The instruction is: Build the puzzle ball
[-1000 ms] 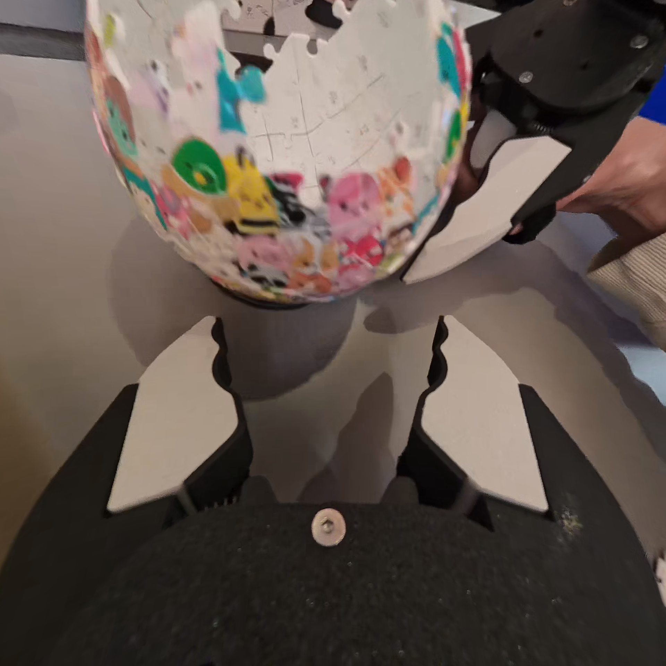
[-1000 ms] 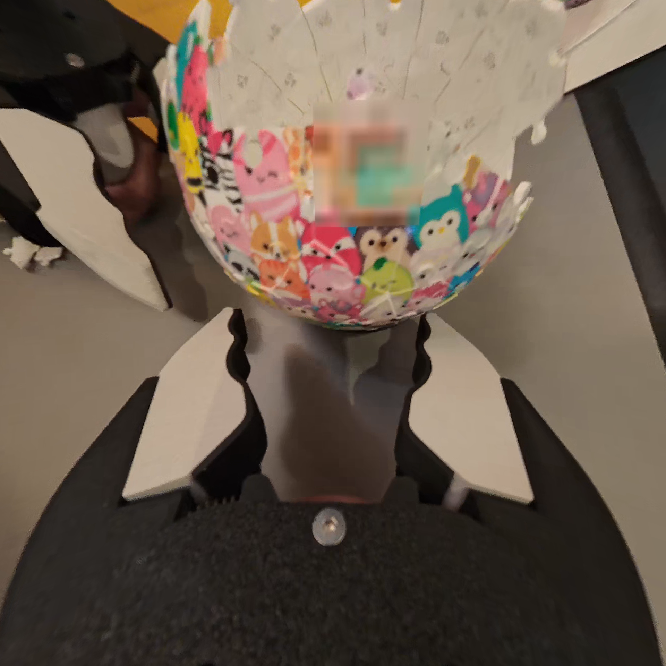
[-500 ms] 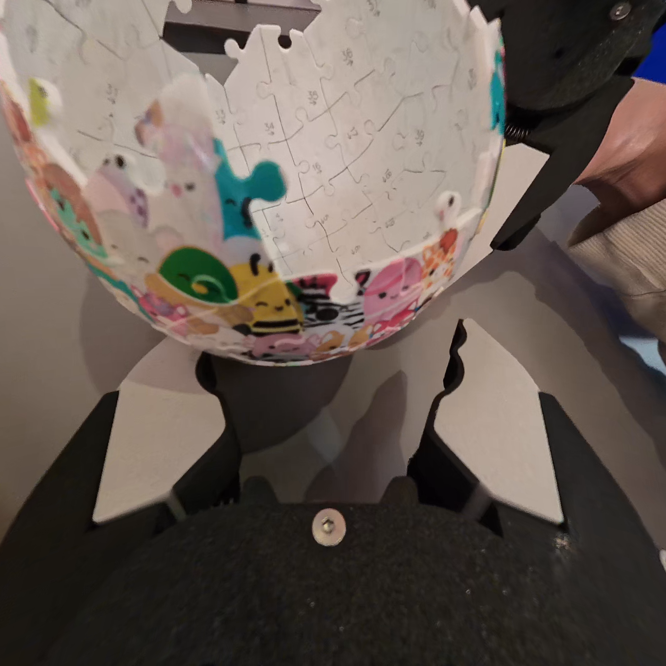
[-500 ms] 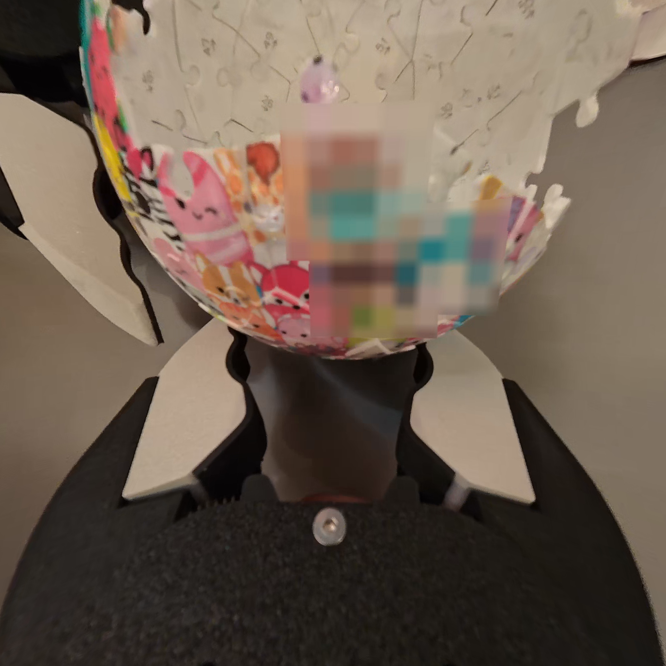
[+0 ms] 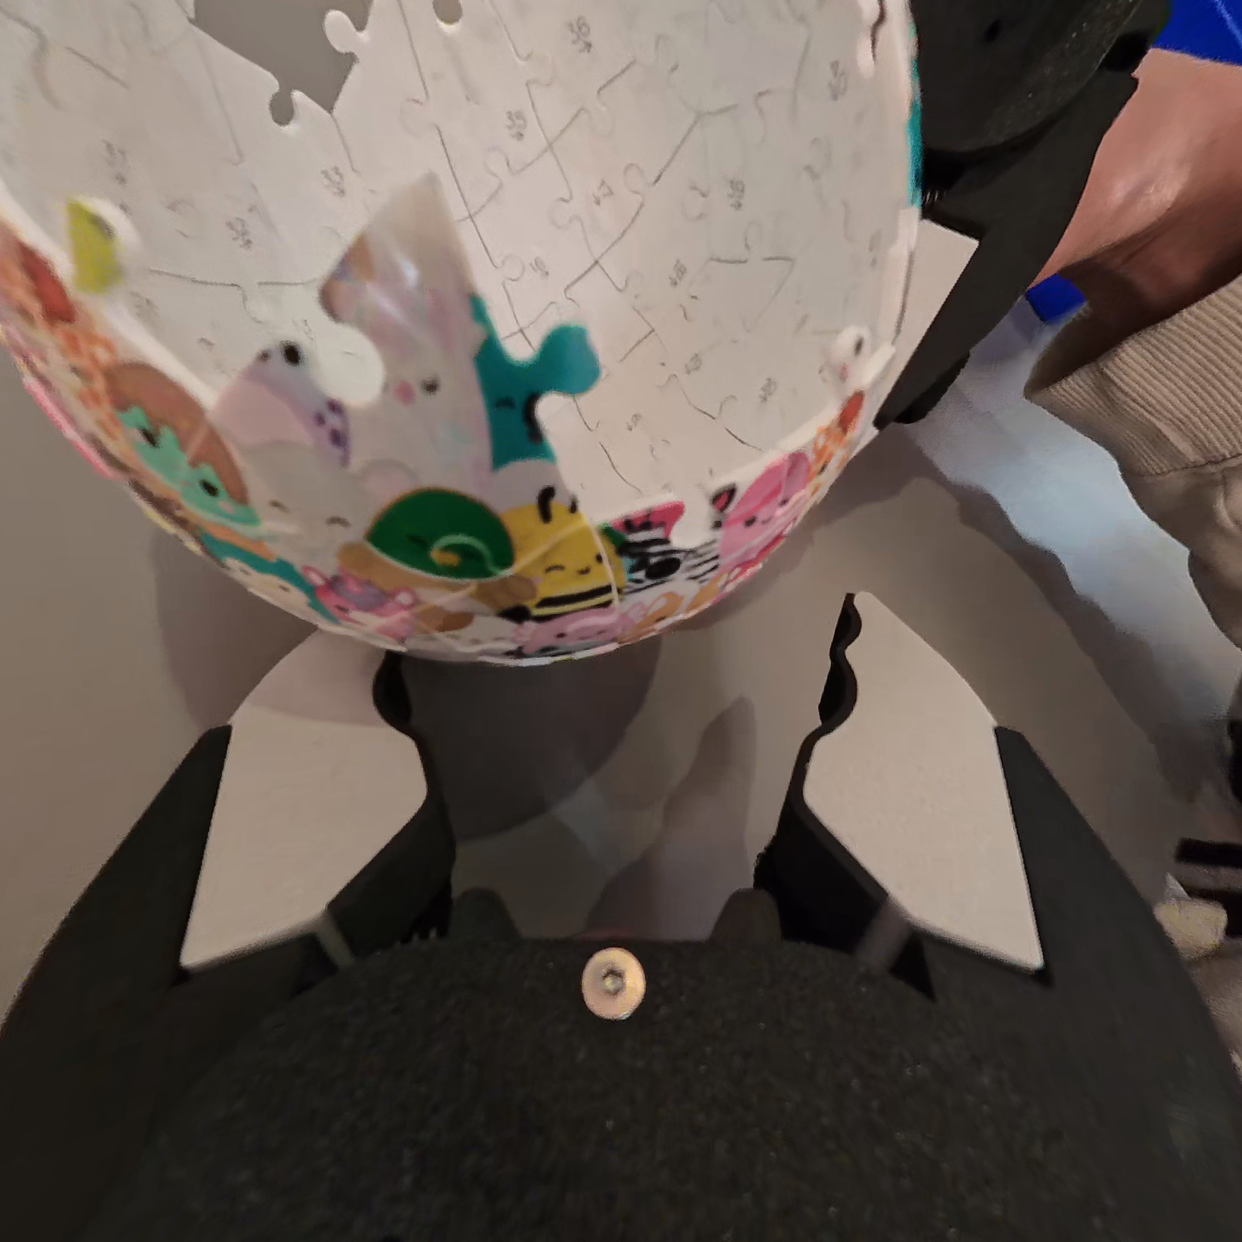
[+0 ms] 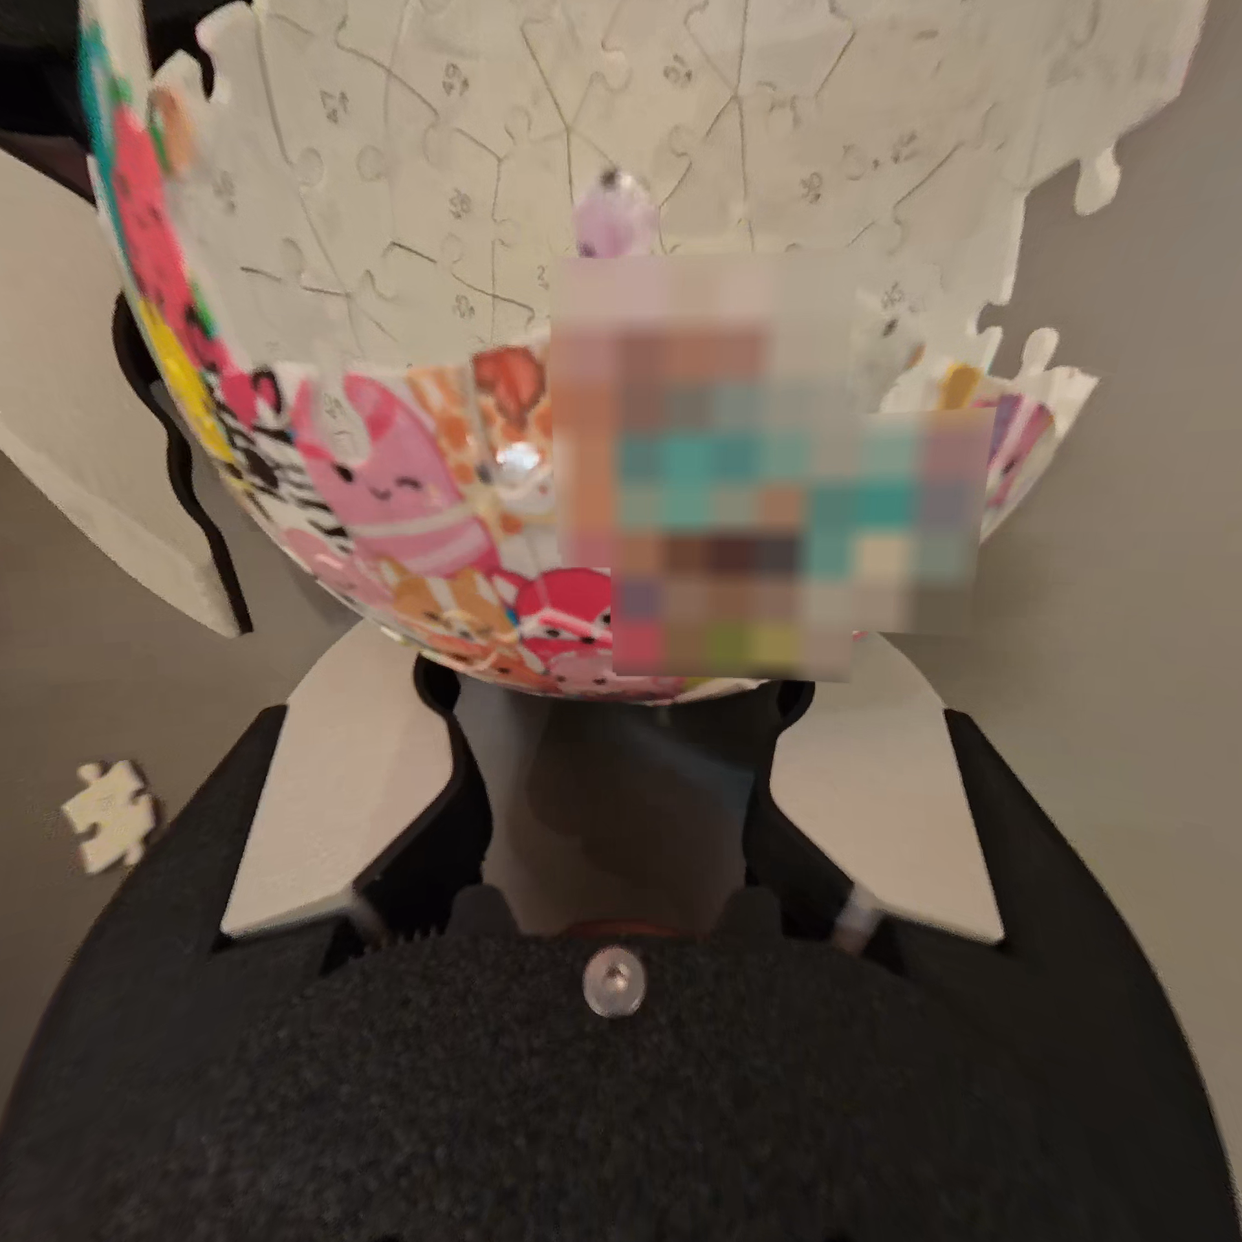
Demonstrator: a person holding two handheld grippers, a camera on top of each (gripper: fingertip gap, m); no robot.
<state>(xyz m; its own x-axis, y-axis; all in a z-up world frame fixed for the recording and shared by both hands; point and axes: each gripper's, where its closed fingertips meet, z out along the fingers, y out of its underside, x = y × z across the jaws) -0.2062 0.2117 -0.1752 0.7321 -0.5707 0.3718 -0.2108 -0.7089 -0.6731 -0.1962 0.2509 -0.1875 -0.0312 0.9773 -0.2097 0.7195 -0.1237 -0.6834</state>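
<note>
White inner shell, cartoon-printed outside: half-built puzzle ball (image 5: 511, 322) fills top of both my views, open bowl, jagged rim cut off by frame. My left gripper (image 5: 615, 662) low before it, fingers spread wide, nothing between them; left fingertip hidden under ball's curve. My right gripper (image 6: 615, 679) also gaping, empty, both tips tucked beneath ball. Cannot tell whether any finger touches it. Person's hand (image 5: 1142, 201) behind right gripper, partly cropped. Loose puzzle piece (image 6: 111, 813) face-down on grey table (image 6: 80, 685) – blurry.
</note>
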